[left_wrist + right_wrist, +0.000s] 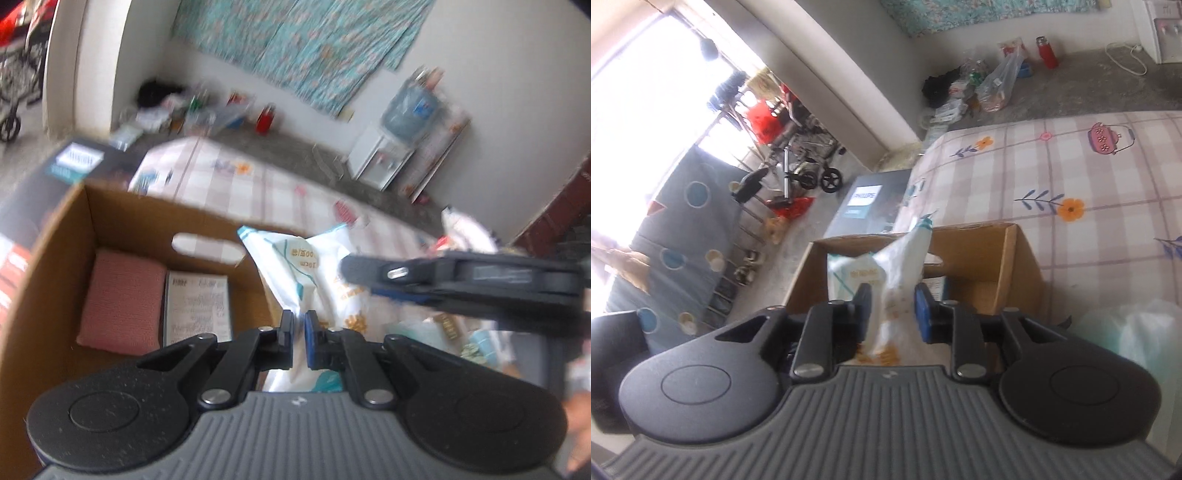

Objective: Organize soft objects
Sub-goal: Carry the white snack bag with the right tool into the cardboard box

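Nearest to the left wrist camera, the left gripper has its fingers drawn close, with only a narrow gap, and a thin fold of the white packet sits in that gap, so it seems pinched there, though blur makes this not fully sure. At 3 o'clock in this view the right gripper reaches across the packet from the side. In the right wrist view, the right gripper stands at medium width with the packet passing between the fingers; I cannot tell if the pads press on it. The packet hangs over the rim of the cardboard box, at 12 o'clock from the left gripper. Inside the box lie a pink folded cloth and, touching it at 3 o'clock, a printed pack. The box rests on the checked bedsheet.
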`<action>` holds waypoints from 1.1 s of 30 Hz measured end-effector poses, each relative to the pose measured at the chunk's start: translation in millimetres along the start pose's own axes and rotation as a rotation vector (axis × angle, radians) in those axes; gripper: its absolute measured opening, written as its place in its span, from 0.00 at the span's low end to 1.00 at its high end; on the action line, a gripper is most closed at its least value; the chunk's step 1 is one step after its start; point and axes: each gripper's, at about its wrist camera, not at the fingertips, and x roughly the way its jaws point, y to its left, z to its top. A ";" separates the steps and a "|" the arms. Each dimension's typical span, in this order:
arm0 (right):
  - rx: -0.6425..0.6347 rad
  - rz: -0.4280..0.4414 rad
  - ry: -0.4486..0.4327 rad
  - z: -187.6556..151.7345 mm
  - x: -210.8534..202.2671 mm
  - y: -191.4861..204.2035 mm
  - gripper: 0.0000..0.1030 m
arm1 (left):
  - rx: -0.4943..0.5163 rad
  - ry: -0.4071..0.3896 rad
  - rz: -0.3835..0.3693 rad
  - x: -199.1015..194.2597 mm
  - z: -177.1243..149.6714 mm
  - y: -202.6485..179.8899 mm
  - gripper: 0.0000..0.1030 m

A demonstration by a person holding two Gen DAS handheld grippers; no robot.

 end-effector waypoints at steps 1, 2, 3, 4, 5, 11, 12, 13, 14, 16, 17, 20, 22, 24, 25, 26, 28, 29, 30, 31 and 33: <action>-0.002 -0.006 -0.002 0.4 2.9 -2.1 0.29 | 0.012 0.022 0.014 14.0 -0.3 2.7 0.07; -0.003 -0.010 -0.004 1.9 3.5 -6.1 0.30 | 0.013 0.042 0.033 27.1 -1.4 6.1 0.09; -0.002 -0.010 -0.007 2.0 3.3 -9.1 0.29 | 0.013 0.067 0.054 39.8 -3.9 10.2 0.11; 0.000 -0.011 -0.009 2.1 2.1 -11.5 0.30 | 0.012 0.090 0.073 51.4 -6.7 13.0 0.11; -0.001 -0.013 -0.011 2.1 0.0 -13.9 0.29 | 0.019 0.109 0.088 61.8 -8.7 14.6 0.11; -0.029 -0.030 -0.038 3.2 -17.6 -24.5 0.30 | 0.036 0.121 0.112 74.5 -15.1 13.5 0.13; -0.033 -0.028 -0.043 2.9 -22.2 -25.9 0.30 | 0.043 0.118 0.103 72.3 -16.2 11.2 0.15; -0.036 -0.027 -0.051 1.9 -27.1 -27.1 0.30 | 0.059 0.119 0.103 70.9 -18.5 6.8 0.16; -0.039 -0.027 -0.059 0.7 -31.4 -28.7 0.30 | 0.081 0.124 0.110 70.9 -19.6 2.0 0.16; -0.042 -0.022 -0.074 -3.4 -41.1 -32.2 0.30 | 0.130 0.124 0.136 71.5 -23.9 -6.8 0.17; -0.038 -0.019 -0.079 -6.1 -45.7 -34.6 0.30 | 0.153 0.125 0.147 74.5 -24.6 -11.9 0.17; -0.013 0.002 -0.090 -18.7 -58.7 -44.6 0.30 | 0.186 0.128 0.188 85.7 -28.0 -18.6 0.17; 0.010 0.008 -0.093 -29.4 -66.1 -52.5 0.30 | 0.214 0.119 0.224 92.5 -29.7 -24.2 0.17; 0.027 0.007 -0.093 -40.3 -72.7 -59.8 0.30 | 0.255 0.099 0.258 97.8 -30.5 -30.6 0.17; 0.036 0.007 -0.093 -45.2 -76.7 -63.6 0.30 | 0.263 0.094 0.268 99.8 -30.0 -32.3 0.17; 0.045 0.009 -0.094 -49.5 -80.3 -67.2 0.30 | 0.264 0.090 0.274 102.0 -29.0 -33.0 0.17; 0.055 0.005 -0.101 -57.8 -86.2 -73.4 0.30 | 0.255 0.084 0.282 106.0 -25.7 -32.9 0.16; 0.059 -0.001 -0.107 -61.3 -89.5 -76.3 0.30 | 0.246 0.083 0.284 108.6 -24.1 -32.2 0.16; 0.063 -0.006 -0.111 -64.9 -92.3 -78.8 0.30 | 0.236 0.079 0.285 110.5 -22.9 -31.0 0.16; 0.069 -0.010 -0.115 -68.1 -94.9 -81.8 0.30 | 0.225 0.073 0.284 111.3 -21.6 -30.0 0.16; 0.081 -0.017 -0.121 -76.4 -100.3 -87.4 0.30 | 0.199 0.075 0.277 110.0 -19.1 -27.5 0.17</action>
